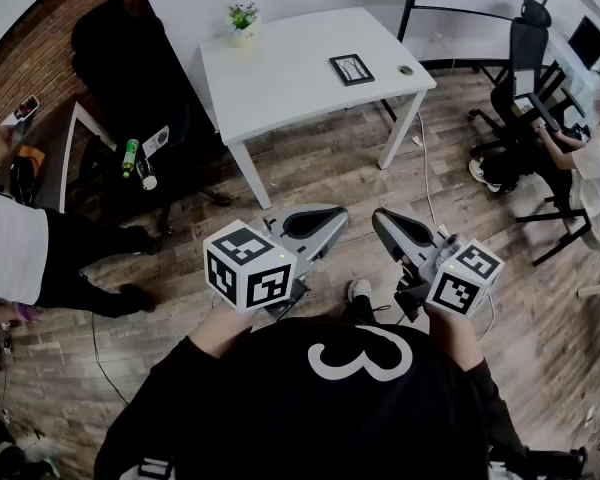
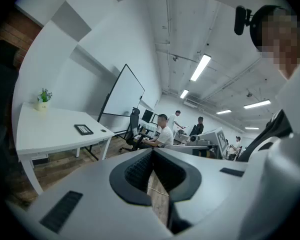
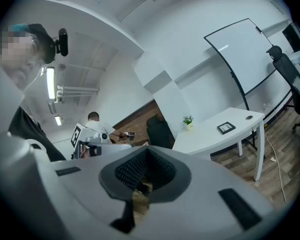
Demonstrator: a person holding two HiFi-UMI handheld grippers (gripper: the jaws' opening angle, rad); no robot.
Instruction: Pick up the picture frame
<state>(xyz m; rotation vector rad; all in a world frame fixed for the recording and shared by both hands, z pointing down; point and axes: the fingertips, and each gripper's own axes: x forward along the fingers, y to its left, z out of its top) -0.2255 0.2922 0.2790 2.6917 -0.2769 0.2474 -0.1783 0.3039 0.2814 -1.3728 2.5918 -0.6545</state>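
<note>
The picture frame [image 1: 351,69], dark-edged and lying flat, rests on the right part of the white table [image 1: 280,78] across the room from me. It also shows small in the left gripper view [image 2: 83,129] and the right gripper view [image 3: 226,128]. I hold both grippers close to my body, well short of the table, above the wooden floor. The left gripper [image 1: 325,220] [image 2: 152,154] is shut with nothing in it. The jaws of the right gripper [image 1: 383,222] [image 3: 146,153] also meet at the tips and hold nothing.
A potted plant [image 1: 242,18] and a small round object [image 1: 405,70] share the table. A dark chair with bottles [image 1: 130,158] stands to its left, beside a person [image 1: 20,248]. At the right another person [image 1: 590,158] sits among office chairs [image 1: 525,58]. A cable [image 1: 425,183] trails on the floor.
</note>
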